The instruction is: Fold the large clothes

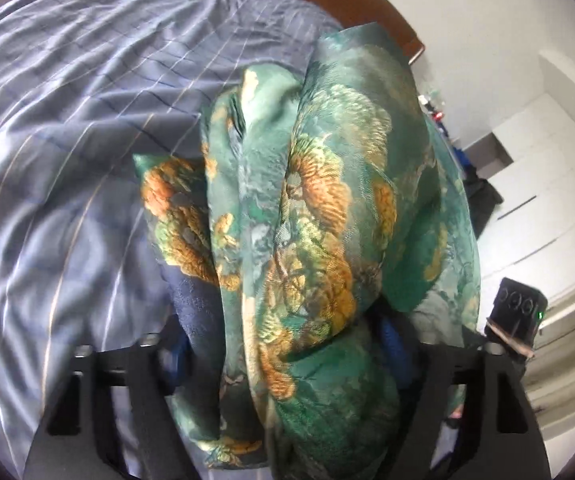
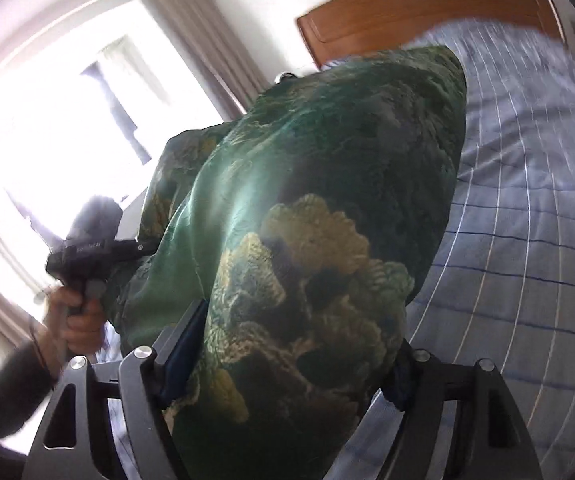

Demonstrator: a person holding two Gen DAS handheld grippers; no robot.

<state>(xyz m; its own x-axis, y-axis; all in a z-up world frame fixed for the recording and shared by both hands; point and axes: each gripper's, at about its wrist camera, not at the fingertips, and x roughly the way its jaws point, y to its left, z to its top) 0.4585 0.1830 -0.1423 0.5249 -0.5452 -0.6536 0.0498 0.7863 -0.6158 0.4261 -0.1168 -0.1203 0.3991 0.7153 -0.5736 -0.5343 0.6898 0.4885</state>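
Bedding [image 1: 67, 140], blue-grey with thin checks, covered the bed below. A green floral garment [image 1: 327, 208] hung bunched above it, pinched in both the left gripper [image 1: 287, 356] and the right gripper [image 2: 283, 380].

Bright window [image 2: 47, 120], wooden headboard [image 2: 407, 12]

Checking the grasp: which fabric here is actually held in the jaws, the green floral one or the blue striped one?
The green floral garment, bunched between both grippers' jaws. The blue striped bedcover lies flat on the bed, ungripped.
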